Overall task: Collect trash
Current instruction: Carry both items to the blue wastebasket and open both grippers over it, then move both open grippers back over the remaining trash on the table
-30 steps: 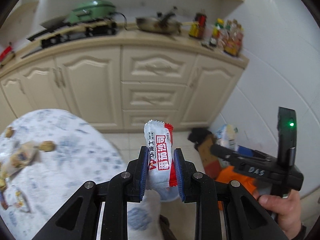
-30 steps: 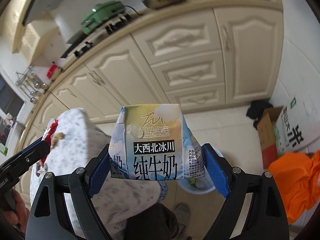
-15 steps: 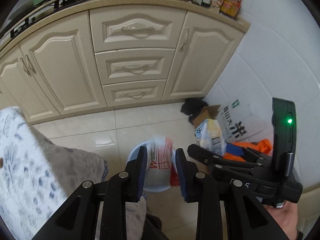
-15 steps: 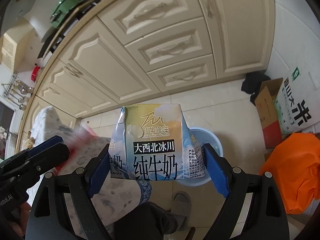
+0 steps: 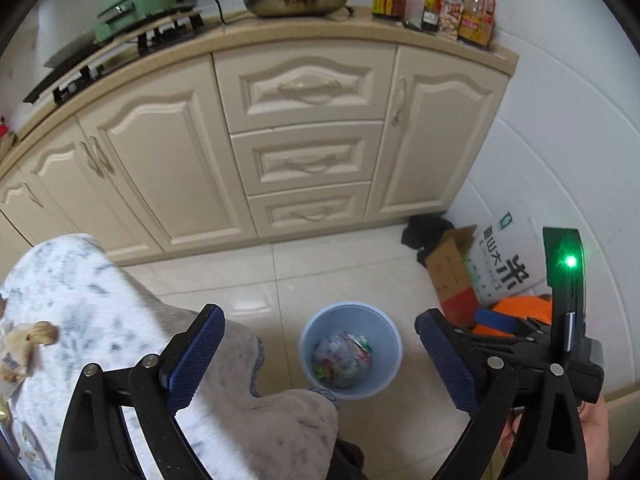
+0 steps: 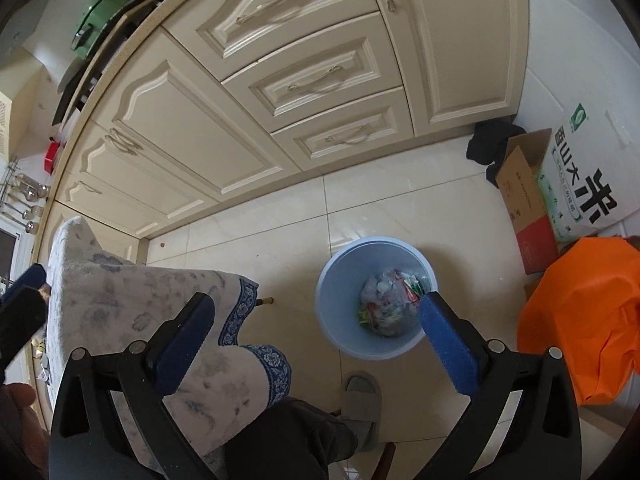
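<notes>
A light blue bin (image 5: pixel 308 336) stands on the tiled floor below both grippers, holding a heap of crumpled wrappers (image 5: pixel 342 360). My left gripper (image 5: pixel 320 320) hangs above the bin; its jaws are opening wide with nothing between them. My right gripper (image 6: pixel 316 300) is also over the bin (image 6: pixel 324 300), jaws opening, nothing between them. The trash (image 6: pixel 390 304) inside is pale with red and green bits; I cannot pick out single items. The right gripper (image 5: pixel 520 344) shows at the right of the left wrist view. Scraps (image 5: pixel 32 336) lie on the cloth-covered table (image 5: pixel 80 300).
Cream cabinets (image 5: pixel 304 160) line the far side. By the white wall stand a cardboard box (image 6: pixel 524 208), a rice bag (image 6: pixel 580 188), an orange bag (image 6: pixel 580 320) and a black cloth (image 6: pixel 492 144). A person's slippered foot (image 6: pixel 362 400) is beside the bin.
The red-and-white snack wrapper has left the left jaws and the milk carton has left the right jaws. Both pairs of jaws have spread wide above the bin.
</notes>
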Demonstrator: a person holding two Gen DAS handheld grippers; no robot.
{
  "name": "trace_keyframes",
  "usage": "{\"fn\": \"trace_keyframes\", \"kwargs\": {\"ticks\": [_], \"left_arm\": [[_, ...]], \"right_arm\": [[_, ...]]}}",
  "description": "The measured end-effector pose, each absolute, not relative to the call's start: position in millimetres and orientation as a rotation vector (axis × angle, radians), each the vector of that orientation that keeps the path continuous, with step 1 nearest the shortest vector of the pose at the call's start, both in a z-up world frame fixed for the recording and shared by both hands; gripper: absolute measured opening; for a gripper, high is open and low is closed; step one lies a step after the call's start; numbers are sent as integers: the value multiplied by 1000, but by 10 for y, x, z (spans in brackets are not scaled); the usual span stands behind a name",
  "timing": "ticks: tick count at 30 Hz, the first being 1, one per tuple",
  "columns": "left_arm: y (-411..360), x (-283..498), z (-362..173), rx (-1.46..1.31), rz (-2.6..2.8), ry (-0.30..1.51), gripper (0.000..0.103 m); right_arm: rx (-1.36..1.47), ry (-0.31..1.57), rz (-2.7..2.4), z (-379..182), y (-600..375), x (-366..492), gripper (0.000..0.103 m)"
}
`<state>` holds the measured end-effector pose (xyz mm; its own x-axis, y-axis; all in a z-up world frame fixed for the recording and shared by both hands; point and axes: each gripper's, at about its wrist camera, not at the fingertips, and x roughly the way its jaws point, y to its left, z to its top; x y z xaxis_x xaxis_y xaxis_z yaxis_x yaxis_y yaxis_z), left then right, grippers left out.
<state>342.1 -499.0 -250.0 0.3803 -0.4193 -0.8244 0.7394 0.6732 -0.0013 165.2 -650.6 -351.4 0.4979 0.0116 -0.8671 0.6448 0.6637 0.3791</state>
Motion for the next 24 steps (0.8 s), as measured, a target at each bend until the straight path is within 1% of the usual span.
{"fn": "trace_keyframes", "kwargs": {"ticks": [6, 12, 17, 24], "left_arm": [[-4485, 3010, -2223, 353, -745, 858, 96], [-3687, 2586, -1801, 297, -726, 795, 96], [-3181, 2340, -1540, 256, -702, 734, 101], [-2460, 1975, -1260, 199, -656, 659, 102]], "right_arm": [[744, 956, -428, -3269, -6311, 1593, 103], [686, 893, -409, -2812, -6049, 1586, 103], [605, 839, -369, -2383, -5756, 1644, 103], [483, 779, -301, -1879, -5224, 1795, 103]]}}
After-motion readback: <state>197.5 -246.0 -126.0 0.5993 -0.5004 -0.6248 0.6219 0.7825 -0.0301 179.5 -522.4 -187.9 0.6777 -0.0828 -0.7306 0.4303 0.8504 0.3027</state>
